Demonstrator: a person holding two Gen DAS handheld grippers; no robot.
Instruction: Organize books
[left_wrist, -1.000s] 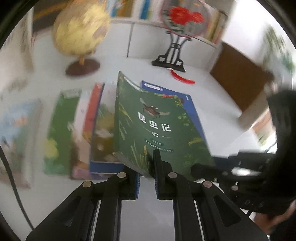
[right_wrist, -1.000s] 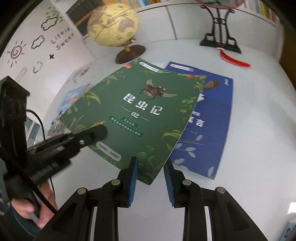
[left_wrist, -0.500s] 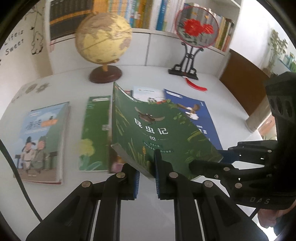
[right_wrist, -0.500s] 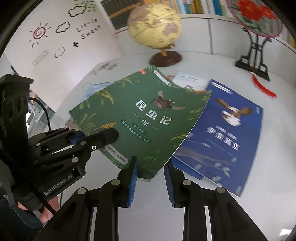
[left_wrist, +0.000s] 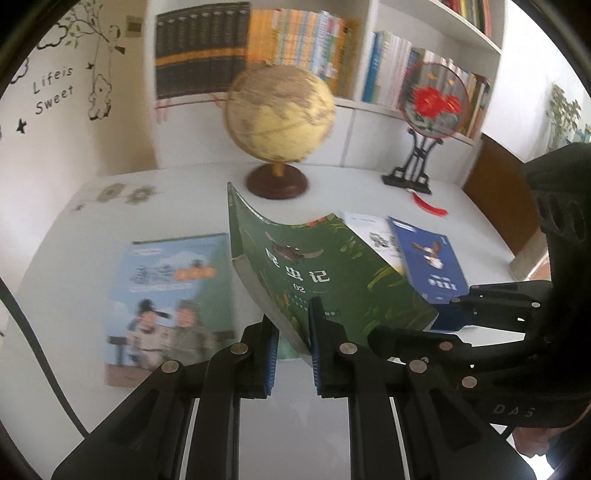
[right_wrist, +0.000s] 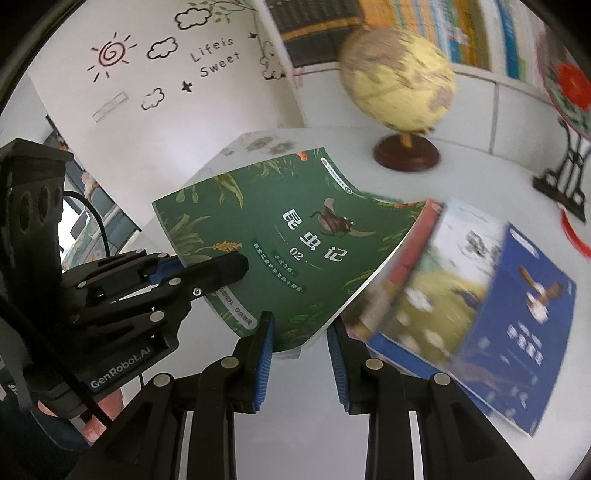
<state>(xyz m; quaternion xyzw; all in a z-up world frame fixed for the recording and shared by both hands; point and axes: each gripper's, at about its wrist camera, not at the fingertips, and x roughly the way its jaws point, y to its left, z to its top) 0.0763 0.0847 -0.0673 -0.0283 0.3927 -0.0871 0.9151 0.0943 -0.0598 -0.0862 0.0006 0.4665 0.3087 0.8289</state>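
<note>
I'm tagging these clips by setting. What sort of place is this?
Probably a home study or a child's reading room. Packed bookshelves line the back wall, a globe stands on the white table among picture books, and a "Life is Sweet" wall sticker with clouds and a sun decorates the wall.

Both views are bright with soft, even daylight. The white table (left_wrist: 177, 192) is washed pale with a mild sheen just ahead of the jaws, and shadows under the books are faint. Motion blur smears much of each picture: the globe (left_wrist: 279, 118) beyond the jaws is streaked, the cartoon book (left_wrist: 170, 306) left of the jaws is soft, and in the right wrist view the blue book (right_wrist: 517, 325) right of the jaws is heavily smeared. The green insect book (right_wrist: 280, 240) stays fairly sharp. Fisheye distortion bends the bookshelf (left_wrist: 295, 48), and a black vignette rings each frame.
</note>
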